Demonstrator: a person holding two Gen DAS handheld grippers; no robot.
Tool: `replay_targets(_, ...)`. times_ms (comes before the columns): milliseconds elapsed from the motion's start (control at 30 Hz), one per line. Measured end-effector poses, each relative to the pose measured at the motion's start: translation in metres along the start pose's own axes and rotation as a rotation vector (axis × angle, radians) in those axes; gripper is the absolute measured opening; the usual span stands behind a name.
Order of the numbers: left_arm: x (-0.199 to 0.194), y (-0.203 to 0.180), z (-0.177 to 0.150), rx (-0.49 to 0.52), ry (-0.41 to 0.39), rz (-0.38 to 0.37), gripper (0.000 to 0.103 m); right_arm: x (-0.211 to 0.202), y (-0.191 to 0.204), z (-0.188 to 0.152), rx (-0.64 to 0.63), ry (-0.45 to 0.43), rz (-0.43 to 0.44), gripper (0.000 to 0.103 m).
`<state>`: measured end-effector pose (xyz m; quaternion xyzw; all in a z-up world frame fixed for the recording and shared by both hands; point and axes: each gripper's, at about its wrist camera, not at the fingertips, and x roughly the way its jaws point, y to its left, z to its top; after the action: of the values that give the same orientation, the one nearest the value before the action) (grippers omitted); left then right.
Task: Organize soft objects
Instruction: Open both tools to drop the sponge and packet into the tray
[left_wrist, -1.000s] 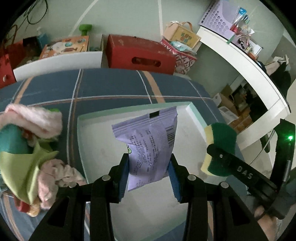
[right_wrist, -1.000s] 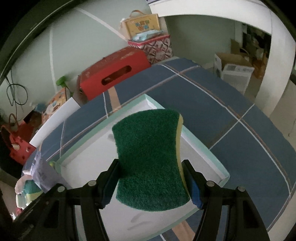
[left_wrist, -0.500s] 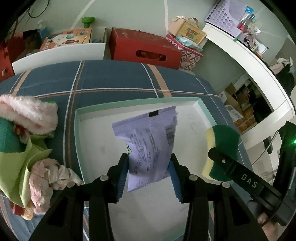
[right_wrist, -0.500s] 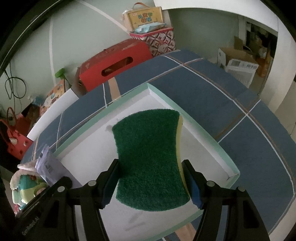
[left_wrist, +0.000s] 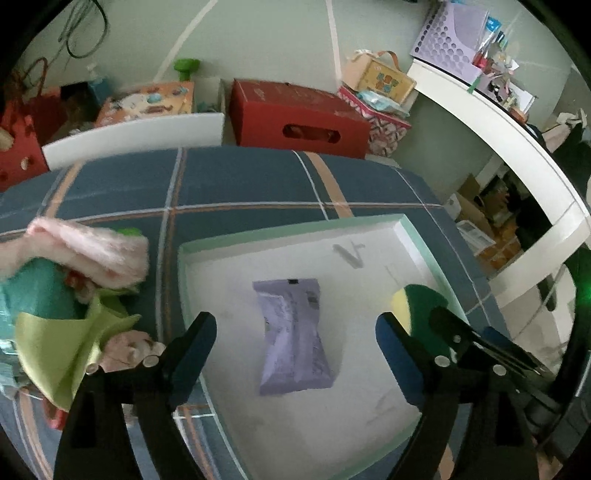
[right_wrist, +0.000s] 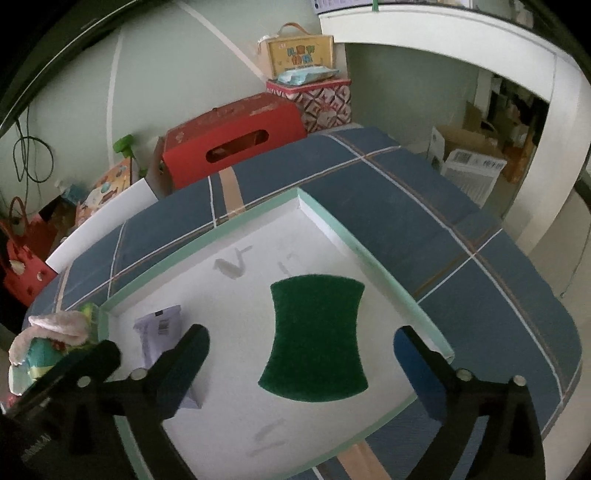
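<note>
So my left tool (left_wrist: 295, 354) and right tool (right_wrist: 301, 365) gape empty, purple packet (left_wrist: 293, 336) and sponge (right_wrist: 316, 338) lying in the tray (right_wrist: 343, 229), plush pile (left_wrist: 70, 291) beside it left.

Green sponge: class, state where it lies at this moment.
The green sponge lies flat in the white tray, near its right wall, right of the purple packet.

Dim, softly blurred fisheye views

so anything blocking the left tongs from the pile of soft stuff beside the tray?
Nothing visible. The left tongs hang open over the tray; the pile of soft stuff lies on the cloth left of the tray, uncovered.
</note>
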<state>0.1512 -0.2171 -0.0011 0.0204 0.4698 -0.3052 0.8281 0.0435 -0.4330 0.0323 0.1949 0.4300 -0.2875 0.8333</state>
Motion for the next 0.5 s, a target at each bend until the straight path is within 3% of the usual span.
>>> replay_targets(133,-0.016,0.001,0.002,0.02,-0.046,0.069,0.091,-0.007,0.002,0.001,-0.006,-0.036,0.008,0.103)
replay_targets(233,-0.028,0.006,0.003,0.02,-0.071,0.1,0.099,-0.009,0.005,0.001,-0.003,-0.044,0.038,0.103)
replay_targets(500,-0.06,0.024,0.0,0.012,-0.104,0.174,0.1,-0.016,0.028,-0.005,-0.045,-0.038,0.115,0.103)
